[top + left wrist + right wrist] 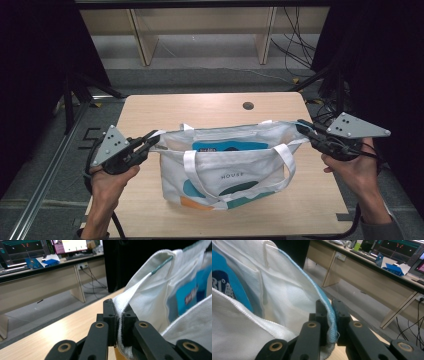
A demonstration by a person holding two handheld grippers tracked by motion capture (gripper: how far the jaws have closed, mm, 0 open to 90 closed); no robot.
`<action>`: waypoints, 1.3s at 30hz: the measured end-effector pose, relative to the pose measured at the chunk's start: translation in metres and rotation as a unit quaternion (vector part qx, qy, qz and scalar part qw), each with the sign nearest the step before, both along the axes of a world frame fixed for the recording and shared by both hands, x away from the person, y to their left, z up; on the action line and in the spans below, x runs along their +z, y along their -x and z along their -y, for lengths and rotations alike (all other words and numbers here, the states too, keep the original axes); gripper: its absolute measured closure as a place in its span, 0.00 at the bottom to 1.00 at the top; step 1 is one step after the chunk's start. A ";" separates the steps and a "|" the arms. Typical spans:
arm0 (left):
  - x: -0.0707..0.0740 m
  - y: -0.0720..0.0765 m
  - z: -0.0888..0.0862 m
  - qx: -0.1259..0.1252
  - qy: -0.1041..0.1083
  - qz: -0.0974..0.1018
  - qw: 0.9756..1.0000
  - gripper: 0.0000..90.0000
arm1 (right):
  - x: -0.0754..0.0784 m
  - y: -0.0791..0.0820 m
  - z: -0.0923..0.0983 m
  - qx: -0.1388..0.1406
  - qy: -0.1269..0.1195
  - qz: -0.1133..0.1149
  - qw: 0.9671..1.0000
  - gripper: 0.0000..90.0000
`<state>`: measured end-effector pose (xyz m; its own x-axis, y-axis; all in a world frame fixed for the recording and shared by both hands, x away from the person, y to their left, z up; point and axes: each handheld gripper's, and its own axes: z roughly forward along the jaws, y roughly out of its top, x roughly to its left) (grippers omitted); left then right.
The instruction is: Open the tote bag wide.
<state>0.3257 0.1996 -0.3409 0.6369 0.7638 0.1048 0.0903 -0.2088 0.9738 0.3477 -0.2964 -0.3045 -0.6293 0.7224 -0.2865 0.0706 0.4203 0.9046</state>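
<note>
The tote bag (227, 167), soft limp canvas that appears light and sags between supports, stands on the worktop (150, 107) held at opposite rim ends, the left gripper (152, 141) and right gripper (302, 126) each clamped on the hem.

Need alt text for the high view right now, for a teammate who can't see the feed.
A white canvas tote bag with teal and orange print stands on a light wooden table, its mouth stretched open between two grippers. The left gripper is clamped on the bag's left rim, the right gripper on its right rim. A blue packet shows inside.
</note>
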 end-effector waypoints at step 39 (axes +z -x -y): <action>-0.157 -0.023 0.024 -0.045 -0.109 -0.208 0.971 0.93 | -0.125 -0.022 -0.018 0.008 0.065 -0.135 0.989 0.94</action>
<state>0.3486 0.1757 -0.4983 0.7215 0.6921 -0.0231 0.4385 -0.4308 0.7888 0.3693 -0.2782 -0.4300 -0.7070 0.6794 -0.1962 0.2933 0.5342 0.7928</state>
